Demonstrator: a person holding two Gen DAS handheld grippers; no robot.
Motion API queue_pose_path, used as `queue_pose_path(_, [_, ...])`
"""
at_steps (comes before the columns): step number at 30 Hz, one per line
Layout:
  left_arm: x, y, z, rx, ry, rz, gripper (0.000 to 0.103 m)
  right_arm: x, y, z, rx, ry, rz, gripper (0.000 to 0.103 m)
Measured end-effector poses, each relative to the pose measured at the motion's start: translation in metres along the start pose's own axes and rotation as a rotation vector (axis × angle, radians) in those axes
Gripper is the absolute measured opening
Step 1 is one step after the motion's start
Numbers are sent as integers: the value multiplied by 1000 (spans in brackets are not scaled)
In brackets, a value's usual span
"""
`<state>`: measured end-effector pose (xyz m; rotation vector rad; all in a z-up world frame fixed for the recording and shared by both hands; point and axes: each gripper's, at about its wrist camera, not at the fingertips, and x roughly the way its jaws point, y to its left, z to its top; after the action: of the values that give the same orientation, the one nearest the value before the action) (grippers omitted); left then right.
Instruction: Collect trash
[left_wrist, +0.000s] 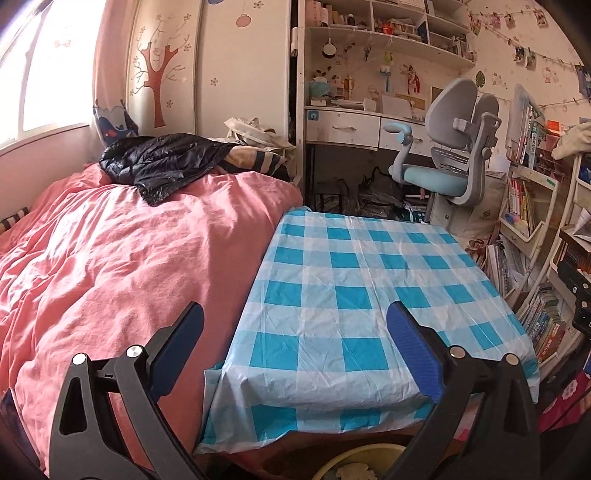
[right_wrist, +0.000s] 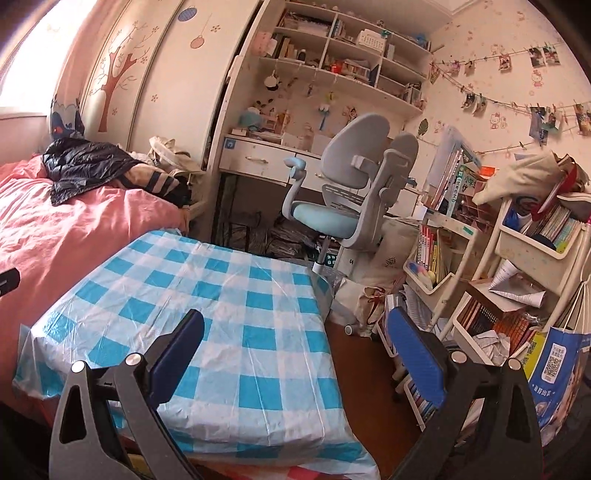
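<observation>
A small table with a blue-and-white checked plastic cover (left_wrist: 354, 295) stands beside the bed; it also shows in the right wrist view (right_wrist: 229, 317). Its top carries nothing I can see. My left gripper (left_wrist: 295, 314) is open and empty above the table's near edge. My right gripper (right_wrist: 295, 321) is open and empty above the table's near right corner. A yellowish basin (left_wrist: 354, 465) with crumpled pale paper (left_wrist: 356, 472) in it shows at the bottom edge, below the table front.
A bed with a pink duvet (left_wrist: 122, 251) and a dark jacket (left_wrist: 162, 158) lies left. A grey-blue desk chair (right_wrist: 343, 192) and desk stand behind the table. Crowded book racks (right_wrist: 491, 280) and a blue paper bag (right_wrist: 554, 373) stand right.
</observation>
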<state>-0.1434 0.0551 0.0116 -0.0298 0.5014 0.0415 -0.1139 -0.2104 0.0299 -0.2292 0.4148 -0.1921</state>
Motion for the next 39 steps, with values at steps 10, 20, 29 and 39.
queue_pose_path(10, [0, 6, 1, -25, 3, -2, 96, 4, -2, 0, 7, 25, -4, 95])
queue_pose_path(20, [-1, 8, 1, -27, 10, -21, 96, 5, -2, -2, -1, 29, -2, 95])
queue_pose_path(29, [3, -1, 0, 0, 19, -23, 96, 8, -7, -6, -2, 40, 0, 95])
queue_pose_path(39, [8, -6, 0, 14, 45, -35, 96, 16, -3, -9, -45, 73, 8, 95])
